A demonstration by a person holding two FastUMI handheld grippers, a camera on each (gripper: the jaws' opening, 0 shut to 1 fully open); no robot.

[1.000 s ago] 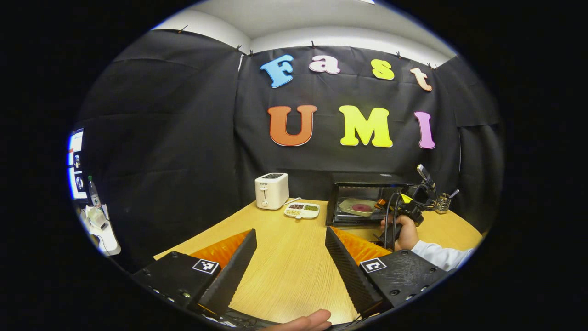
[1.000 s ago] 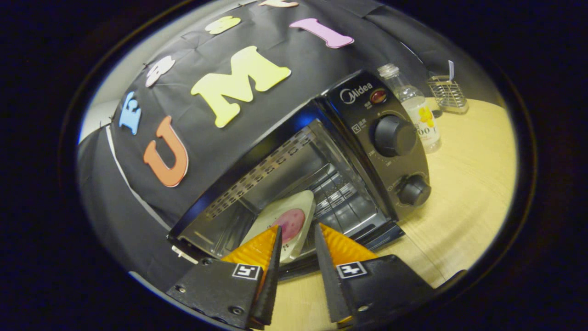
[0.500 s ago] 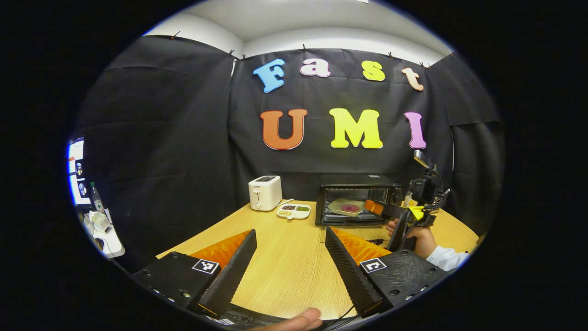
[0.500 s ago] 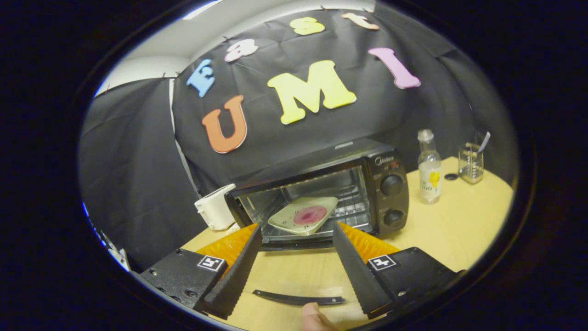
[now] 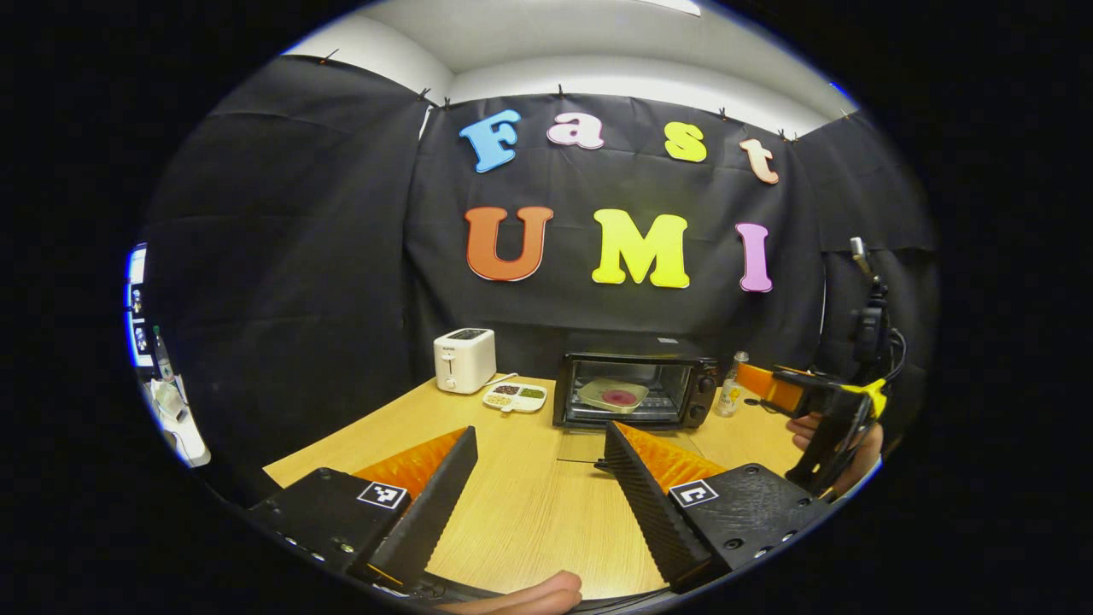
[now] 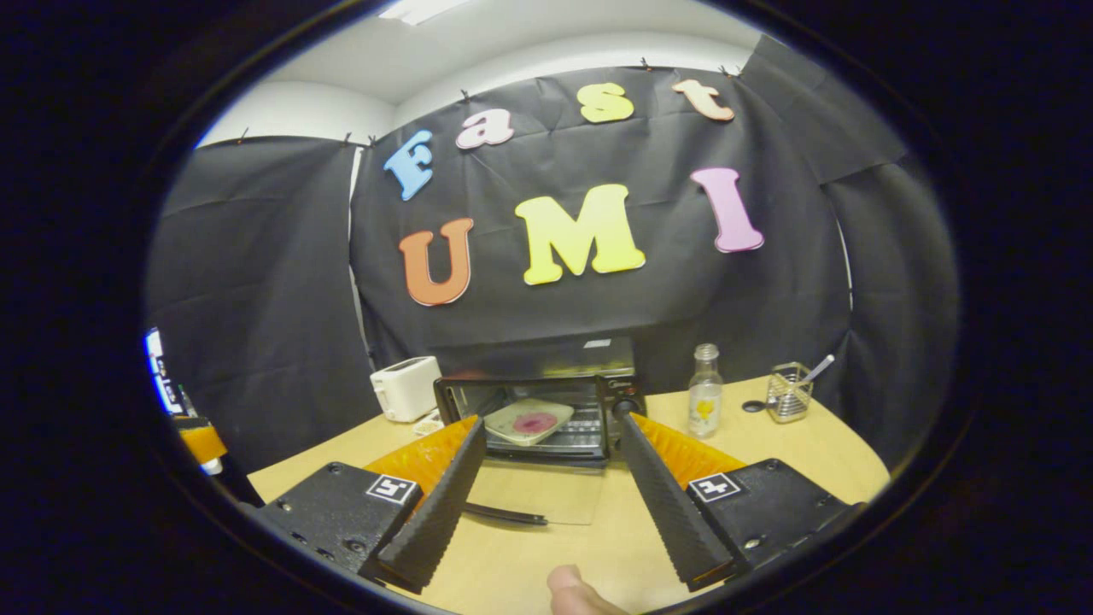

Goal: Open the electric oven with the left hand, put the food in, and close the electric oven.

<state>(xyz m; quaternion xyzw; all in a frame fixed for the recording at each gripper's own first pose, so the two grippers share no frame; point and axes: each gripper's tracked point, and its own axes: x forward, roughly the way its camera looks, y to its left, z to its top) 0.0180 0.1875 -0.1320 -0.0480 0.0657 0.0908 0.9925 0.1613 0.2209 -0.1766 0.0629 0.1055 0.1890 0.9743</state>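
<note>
We are holding the left tongs [image 5: 538, 478] wide apart and empty, a fingertip [image 5: 538, 591] showing beneath. Our right tongs [image 6: 546, 478] are gaping too, gripping nothing, thumb [image 6: 572, 589] below.

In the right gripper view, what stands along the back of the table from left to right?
Toaster → electric oven, door down, plate of food inside → bottle → wire basket.

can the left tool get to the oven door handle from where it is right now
Probably yes. The left tool is open, and bare table lies between it and the lowered oven door's handle.
</note>
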